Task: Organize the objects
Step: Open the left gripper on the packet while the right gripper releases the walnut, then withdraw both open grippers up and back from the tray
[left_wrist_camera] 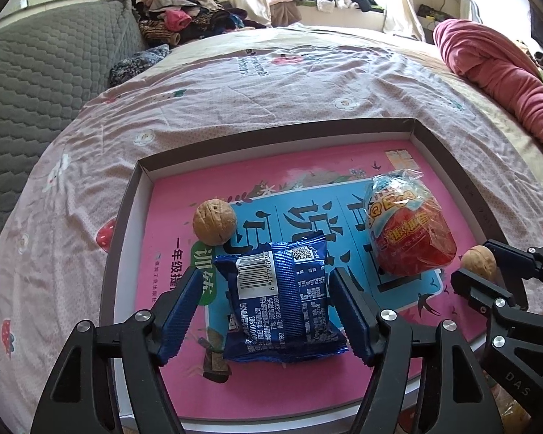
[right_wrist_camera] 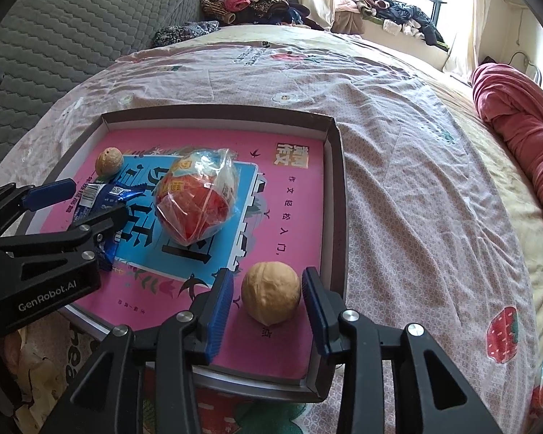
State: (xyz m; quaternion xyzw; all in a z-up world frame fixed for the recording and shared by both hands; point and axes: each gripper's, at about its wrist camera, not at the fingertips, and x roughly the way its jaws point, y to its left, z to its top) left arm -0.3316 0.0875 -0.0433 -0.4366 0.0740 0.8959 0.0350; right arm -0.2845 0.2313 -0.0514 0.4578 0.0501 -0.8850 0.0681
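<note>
Glossy blue foil snack packet [left_wrist_camera: 284,298], crinkled and flat, barcode side up, lies on a pink printed book cover [left_wrist_camera: 184,202] lining a shallow grey-walled cardboard tray [left_wrist_camera: 126,202] set on a bed with a wrinkled floral sheet [left_wrist_camera: 235,86]. Left gripper [left_wrist_camera: 268,311], tilted steeply downward, straddles the packet; its ribbed blue jaws stand apart on either side, pads just clear of the foil edges. Far walnut [left_wrist_camera: 214,221], round and rough-shelled, sits just beyond the packet's left corner. Red egg-shaped toy in clear crackly wrap [left_wrist_camera: 411,229] rests mid-tray, to the right of the packet. Right gripper [right_wrist_camera: 268,303], likewise pitched downward, brackets the near walnut [right_wrist_camera: 270,297] at the tray's right front corner; jaws parted, a slim gap showing on each side of the shell. Tray wall runs close beside the right pad; open pink floor remains toward the tray's far edge.
</note>
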